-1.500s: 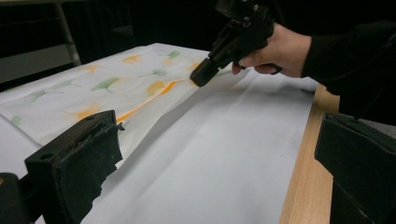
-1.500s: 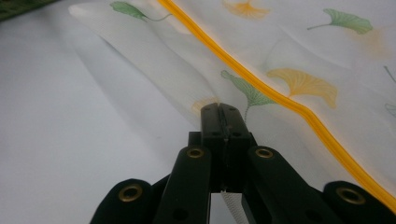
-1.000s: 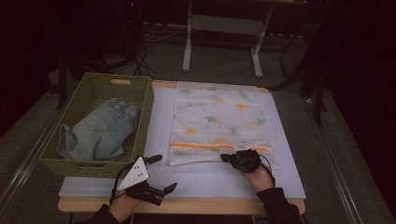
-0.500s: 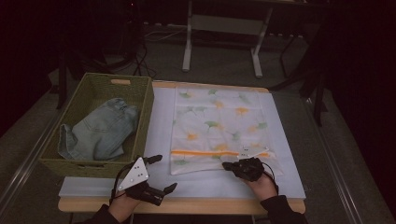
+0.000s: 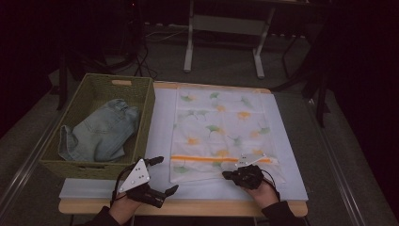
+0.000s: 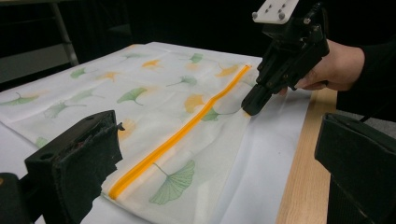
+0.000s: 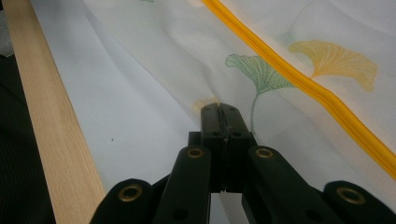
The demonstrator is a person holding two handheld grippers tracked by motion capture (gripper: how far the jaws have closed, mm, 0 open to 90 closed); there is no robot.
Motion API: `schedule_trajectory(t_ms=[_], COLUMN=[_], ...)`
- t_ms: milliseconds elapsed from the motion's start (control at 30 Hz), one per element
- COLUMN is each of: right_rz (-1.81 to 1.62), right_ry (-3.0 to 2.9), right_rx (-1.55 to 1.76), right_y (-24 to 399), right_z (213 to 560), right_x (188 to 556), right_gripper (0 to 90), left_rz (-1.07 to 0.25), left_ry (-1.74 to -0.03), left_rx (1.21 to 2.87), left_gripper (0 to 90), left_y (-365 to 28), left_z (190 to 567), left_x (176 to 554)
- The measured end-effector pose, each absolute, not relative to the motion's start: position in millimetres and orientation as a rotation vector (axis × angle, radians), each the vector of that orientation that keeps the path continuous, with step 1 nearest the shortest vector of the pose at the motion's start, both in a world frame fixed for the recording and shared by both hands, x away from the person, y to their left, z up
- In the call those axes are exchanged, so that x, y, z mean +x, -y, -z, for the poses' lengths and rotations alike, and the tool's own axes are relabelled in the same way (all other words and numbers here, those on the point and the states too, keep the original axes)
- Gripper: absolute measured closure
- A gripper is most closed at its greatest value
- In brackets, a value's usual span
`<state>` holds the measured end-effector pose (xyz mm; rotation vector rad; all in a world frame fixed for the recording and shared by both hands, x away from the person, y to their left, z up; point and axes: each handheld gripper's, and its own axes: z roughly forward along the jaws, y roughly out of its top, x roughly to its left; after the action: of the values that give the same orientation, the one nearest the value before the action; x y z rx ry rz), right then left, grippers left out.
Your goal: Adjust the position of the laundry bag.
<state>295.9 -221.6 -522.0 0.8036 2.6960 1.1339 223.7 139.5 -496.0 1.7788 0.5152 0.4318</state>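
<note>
**A:** Where is the bag, seen from your right claw?

**B:** The white mesh laundry bag [image 5: 221, 129] with the leaf print lies flat on the white sheet [image 5: 160, 122] that covers the table, and it spreads away from your right claw [image 5: 229, 175] towards the far edge. Your claw sits at its near hem, and in the right gripper view the jaws are pressed together on the thin fabric, with small wrinkles running into the tips.

**A:** Which way does the zip run?

**B:** The orange zip [image 5: 221, 159] lies just beyond your claw tips and crosses in front of them, side to side, parallel to the near table edge [image 7: 51, 126]. So the bag's long axis points away from you, while the zip lies across it.

**A:** And your other hand?

**B:** Your left claw [image 5: 160, 175] hovers off the bag's near left corner with its jaws standing wide and nothing between them. The green basket [image 5: 56, 162] with the jeans [image 5: 101, 132] sits further out on that side. I judge your right hand is the nearer one for any pull on the hem; your left must cross to reach the zip.
</note>
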Motion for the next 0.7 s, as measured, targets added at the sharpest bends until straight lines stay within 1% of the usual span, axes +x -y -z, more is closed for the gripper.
schedule_trajectory(t_ms=[300, 367, 433, 500, 600, 700], right_rz=[-1.138, -1.158, -1.188, -1.194, -1.217, -1.212], right_ry=[-2.703, -2.697, -2.694, -2.679, -2.637, -2.598], right_rx=[0.814, 0.820, 0.826, 0.804, 0.801, 0.798], right_y=[225.6, 226.9, 227.9, 229.3, 232.8, 239.3], right_z=[522.1, 521.0, 518.5, 514.1, 506.4, 498.7], right_x=[287.1, 287.0, 286.9, 285.0, 283.3, 282.9], right_gripper=[89.5, 85.1, 78.8, 77.7, 71.9, 68.9], left_rz=[-0.433, -0.432, -0.433, -0.432, -0.429, -0.429], left_ry=[-0.514, -0.514, -0.514, -0.516, -0.518, -0.515], left_rx=[1.785, 1.787, 1.786, 1.784, 1.784, 1.784], left_gripper=[0.6, 0.7, 0.7, 0.6, 0.7, 0.6], left_y=[-138.8, -138.7, -138.9, -139.2, -139.3, -139.1], left_z=[496.5, 496.5, 496.6, 496.7, 496.9, 496.9], left_x=[224.1, 224.0, 224.0, 224.3, 224.7, 224.5])
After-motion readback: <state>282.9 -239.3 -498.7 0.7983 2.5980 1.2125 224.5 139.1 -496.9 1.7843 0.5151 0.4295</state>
